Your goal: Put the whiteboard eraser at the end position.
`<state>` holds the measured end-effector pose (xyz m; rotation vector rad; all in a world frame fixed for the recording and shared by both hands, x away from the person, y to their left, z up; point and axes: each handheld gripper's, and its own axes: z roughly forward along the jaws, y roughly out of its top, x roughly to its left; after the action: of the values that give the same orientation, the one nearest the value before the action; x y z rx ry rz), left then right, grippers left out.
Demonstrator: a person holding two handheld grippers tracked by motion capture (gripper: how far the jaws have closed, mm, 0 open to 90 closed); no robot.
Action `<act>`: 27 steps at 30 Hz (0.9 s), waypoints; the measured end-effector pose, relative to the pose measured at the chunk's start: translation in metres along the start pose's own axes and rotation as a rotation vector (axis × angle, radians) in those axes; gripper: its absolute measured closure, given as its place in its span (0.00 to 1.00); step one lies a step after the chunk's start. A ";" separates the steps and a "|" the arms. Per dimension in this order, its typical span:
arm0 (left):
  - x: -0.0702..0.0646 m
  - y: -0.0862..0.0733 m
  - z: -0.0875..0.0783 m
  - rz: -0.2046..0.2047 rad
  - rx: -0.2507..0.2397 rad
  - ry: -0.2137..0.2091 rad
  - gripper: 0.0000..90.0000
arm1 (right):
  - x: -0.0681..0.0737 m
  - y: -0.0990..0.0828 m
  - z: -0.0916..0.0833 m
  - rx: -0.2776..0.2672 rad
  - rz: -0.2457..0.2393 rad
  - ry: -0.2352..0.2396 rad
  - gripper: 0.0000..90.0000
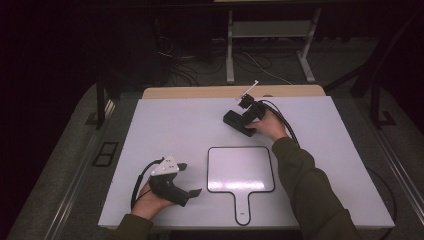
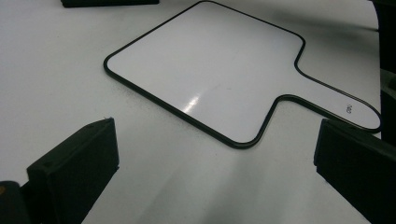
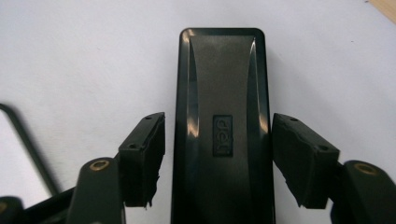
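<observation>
Black eraser (image 3: 222, 126) lies flat on the table, seemingly ungripped.

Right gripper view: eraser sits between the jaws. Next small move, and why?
Probably close the right hand-held gripper on the eraser. Its jaws straddle the eraser's long sides with slim gaps on both, so the pads aren't pressing yet. The eraser lies flat and centred, so no realignment looks necessary.

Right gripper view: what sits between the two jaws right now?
The black eraser lies lengthwise between the right gripper jaws on the white table; narrow gaps show on both sides.
</observation>
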<state>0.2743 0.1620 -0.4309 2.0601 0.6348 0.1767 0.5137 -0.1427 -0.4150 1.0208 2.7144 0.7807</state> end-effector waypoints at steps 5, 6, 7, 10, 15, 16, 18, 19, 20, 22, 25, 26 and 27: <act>0.001 0.000 0.000 -0.003 -0.008 0.001 0.00 | 0.002 -0.007 -0.012 -0.045 0.028 0.002 0.33; 0.001 0.000 0.000 -0.004 -0.008 0.002 0.00 | 0.002 -0.008 -0.014 -0.048 0.029 0.002 0.32; 0.001 0.000 0.000 -0.003 -0.007 0.001 0.00 | 0.003 -0.009 -0.016 -0.054 0.035 0.004 0.31; 0.002 0.000 0.000 0.002 -0.004 0.005 0.00 | 0.006 -0.012 -0.021 -0.086 0.030 0.010 0.29; 0.007 0.000 0.001 0.000 -0.016 0.003 0.00 | 0.013 -0.015 -0.029 -0.137 0.018 0.033 0.27; 0.008 0.000 0.001 0.003 -0.016 0.001 0.00 | 0.014 -0.016 -0.030 -0.144 0.022 0.037 0.26; 0.010 0.000 0.002 0.006 -0.017 0.003 0.00 | 0.017 -0.019 -0.032 -0.156 0.018 0.039 0.25; 0.011 0.000 0.002 0.001 -0.020 0.003 0.00 | 0.018 -0.020 -0.033 -0.161 0.019 0.041 0.24; 0.012 0.000 0.003 0.002 -0.020 0.002 0.00 | 0.018 -0.022 -0.034 -0.168 0.021 0.039 0.23; 0.013 -0.001 0.003 0.003 -0.022 0.000 0.00 | 0.019 -0.026 -0.037 -0.181 0.031 0.026 0.21; 0.014 -0.001 0.003 0.002 -0.022 -0.003 0.00 | 0.020 -0.034 -0.042 -0.213 0.043 0.031 0.21; 0.014 -0.001 0.003 0.002 -0.024 -0.004 0.00 | 0.020 -0.036 -0.044 -0.221 0.045 0.041 0.21; 0.014 -0.001 0.002 0.003 -0.025 -0.005 0.00 | 0.021 -0.039 -0.046 -0.235 0.043 0.039 0.20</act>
<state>0.2866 0.1677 -0.4349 2.0376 0.6234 0.1809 0.4617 -0.1729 -0.3948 1.0224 2.5607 1.1067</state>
